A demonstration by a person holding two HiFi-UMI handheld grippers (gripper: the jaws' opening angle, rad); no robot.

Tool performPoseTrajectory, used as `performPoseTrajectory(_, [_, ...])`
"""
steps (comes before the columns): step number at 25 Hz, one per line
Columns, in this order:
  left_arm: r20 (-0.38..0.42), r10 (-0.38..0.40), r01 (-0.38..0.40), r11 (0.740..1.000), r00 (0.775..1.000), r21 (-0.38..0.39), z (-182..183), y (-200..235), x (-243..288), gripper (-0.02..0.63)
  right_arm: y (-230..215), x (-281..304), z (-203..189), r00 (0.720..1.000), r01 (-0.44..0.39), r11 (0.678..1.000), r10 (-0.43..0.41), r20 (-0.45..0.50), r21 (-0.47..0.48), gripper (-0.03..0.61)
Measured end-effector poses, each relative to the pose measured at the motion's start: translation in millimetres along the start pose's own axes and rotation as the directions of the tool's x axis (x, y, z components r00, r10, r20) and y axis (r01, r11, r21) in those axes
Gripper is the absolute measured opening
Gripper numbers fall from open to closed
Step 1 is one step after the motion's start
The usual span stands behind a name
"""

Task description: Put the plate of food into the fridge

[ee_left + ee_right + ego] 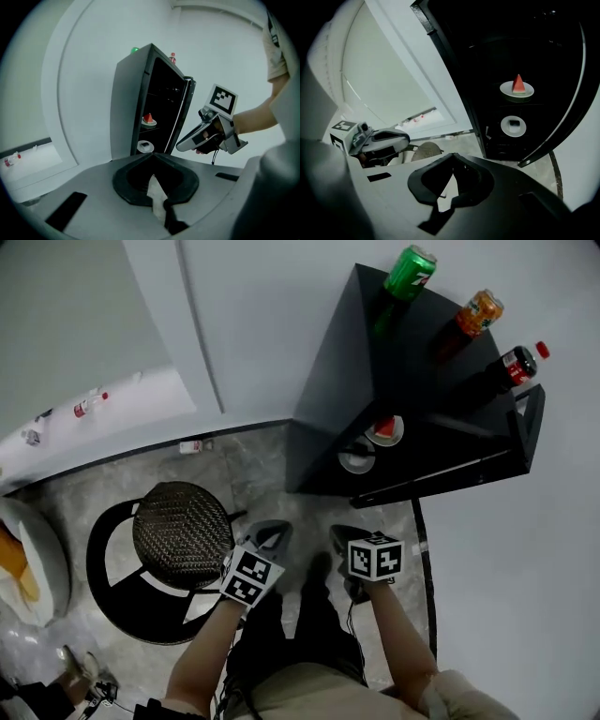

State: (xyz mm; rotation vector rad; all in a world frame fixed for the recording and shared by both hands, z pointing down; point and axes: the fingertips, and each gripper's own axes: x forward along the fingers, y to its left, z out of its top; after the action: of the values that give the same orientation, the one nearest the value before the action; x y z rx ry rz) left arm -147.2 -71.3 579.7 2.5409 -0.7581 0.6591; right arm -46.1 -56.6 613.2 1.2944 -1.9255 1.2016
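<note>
Recording both tools as empty: left tool [152,154] pressed together with nothing between the jaws, right tool [453,156] likewise closed on nothing.

Located plate of food [506,90] inside fridge [394,362], on the upper of two visible shelves, directly above second plate [505,127] carrying a small dark item. Touched by neither tool. Fridge door [441,476] noted open. Placement judged done, with only the door left to shut.

Handling, judged: plate stiff, smooth-glazed, probably slippery at the rim and breakable if dropped. Watermelon wedge [518,83] standing loose and upright, so liable to topple on any tilt. If re-gripped, pinch the rim nearest the shelf's front edge, clear of the wedge, and keep it level.

Pose: both forearms stretched forward, tools side by side and apart. Angled down toward the floor just ahead of the fridge, marker cubes uppermost, left cube canted.

Also logged green can [410,273], orange can [479,313] and cola bottle [518,365] on the fridge top, woven stool [183,533] on the floor at left.
</note>
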Motion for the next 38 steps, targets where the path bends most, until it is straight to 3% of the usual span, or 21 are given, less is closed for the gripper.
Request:
performPoseTrajectory(4, [0.051,0.027,-0.026,0.999,0.998,-0.031,13,2,-19,0.009,23,-13,22,1.0,-0.016,0.998,0.017,0.008,-0.064,0.021])
performPoseTrajectory(10, [0.086,0.001,0.003,0.999,0.996,-0.053,25,-8,-40,0.009,52,-36,33,0.999,-0.028,0.998,0.03,0.027,-0.062,0.021])
performPoseTrajectory(16, [0.105,-0.048,0.05,0.999,0.993,-0.016,42,-31,-49,0.009,66,-66,36,0.998,-0.028,0.996,0.032,0.052,-0.079,0.021])
performPoseTrajectory(29, [0.092,-0.099,0.09,0.991,0.991,0.098,71,-73,-50,0.009,44,-124,20,0.991,0.007,0.998,0.002,0.132,-0.062,0.021])
performPoseTrajectory(38, [0.089,-0.054,0.042,0.99,0.995,0.131,88,-138,-32,0.009,12,-174,1,0.983,-0.044,0.995,0.06,0.175,-0.094,0.021])
